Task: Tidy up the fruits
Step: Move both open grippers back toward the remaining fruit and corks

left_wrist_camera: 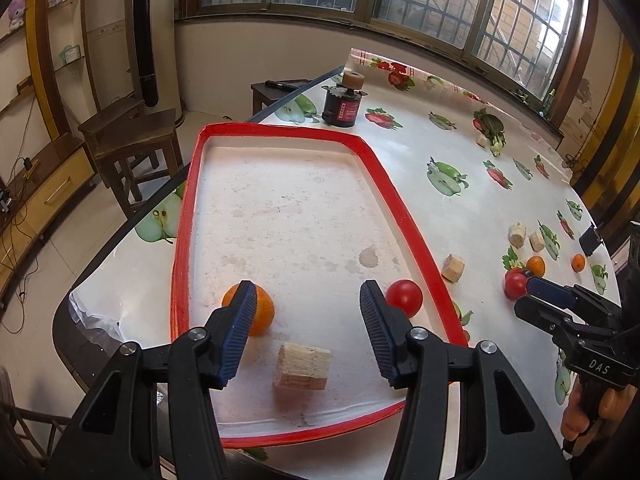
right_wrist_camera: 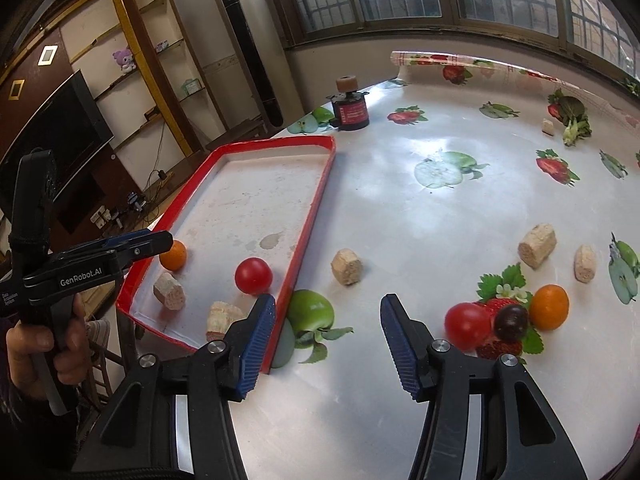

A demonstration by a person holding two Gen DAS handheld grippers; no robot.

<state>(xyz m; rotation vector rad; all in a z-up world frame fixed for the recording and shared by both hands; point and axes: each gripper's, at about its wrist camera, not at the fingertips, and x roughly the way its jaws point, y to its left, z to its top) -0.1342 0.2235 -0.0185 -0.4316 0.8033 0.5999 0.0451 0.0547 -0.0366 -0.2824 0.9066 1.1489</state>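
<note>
A red-rimmed white tray lies on the table. In it are an orange, a red tomato and pale wood-like blocks. My left gripper is open and empty above the tray's near end, between orange and tomato. My right gripper is open and empty over the table right of the tray. On the table to its right lie a red tomato, a dark grape and an orange.
Several pale blocks lie loose on the fruit-print tablecloth. A black and red can with a roll on top stands behind the tray. A leafy vegetable lies at the far right. Wooden stools stand left of the table.
</note>
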